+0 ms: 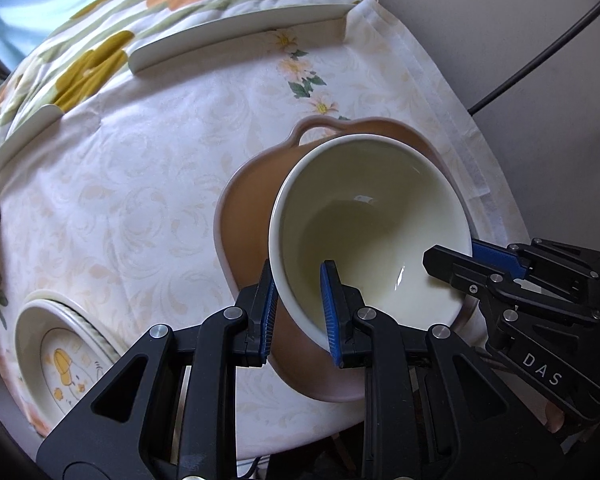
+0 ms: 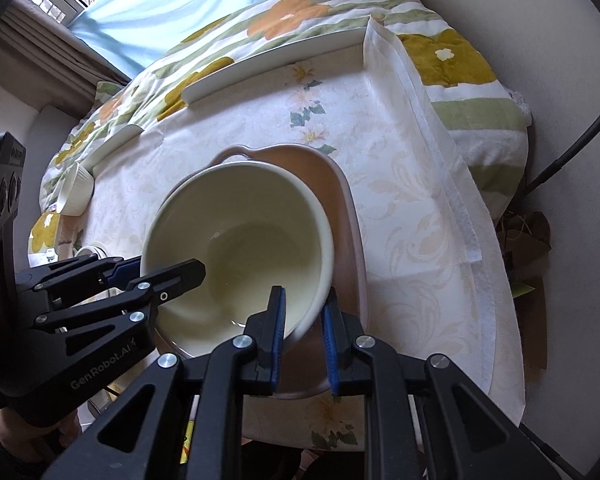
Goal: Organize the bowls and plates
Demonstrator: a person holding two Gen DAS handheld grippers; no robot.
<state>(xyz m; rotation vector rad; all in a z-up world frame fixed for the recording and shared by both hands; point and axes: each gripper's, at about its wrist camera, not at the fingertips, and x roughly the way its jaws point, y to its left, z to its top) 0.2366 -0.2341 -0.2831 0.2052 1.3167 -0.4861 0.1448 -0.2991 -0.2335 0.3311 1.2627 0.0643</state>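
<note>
A cream bowl (image 1: pixel 364 224) sits tilted inside a pink-brown handled dish (image 1: pixel 252 216) on the table. My left gripper (image 1: pixel 300 312) is shut on the bowl's near-left rim, one pad inside and one outside. My right gripper (image 2: pixel 304 332) is shut on the bowl's (image 2: pixel 240 232) near-right rim above the dish (image 2: pixel 340 200). Each gripper shows in the other's view: the right one (image 1: pixel 476 260) at the bowl's right edge, the left one (image 2: pixel 156 272) at its left edge.
A stack of patterned plates (image 1: pixel 60 352) lies at the near left. Two white plates (image 1: pixel 236 36) (image 1: pixel 24 136) lie at the far edge, and a small white ribbed bowl (image 2: pixel 74 192) at the far left. The floral tablecloth (image 2: pixel 412 184) drops off on the right beside a wall and cable.
</note>
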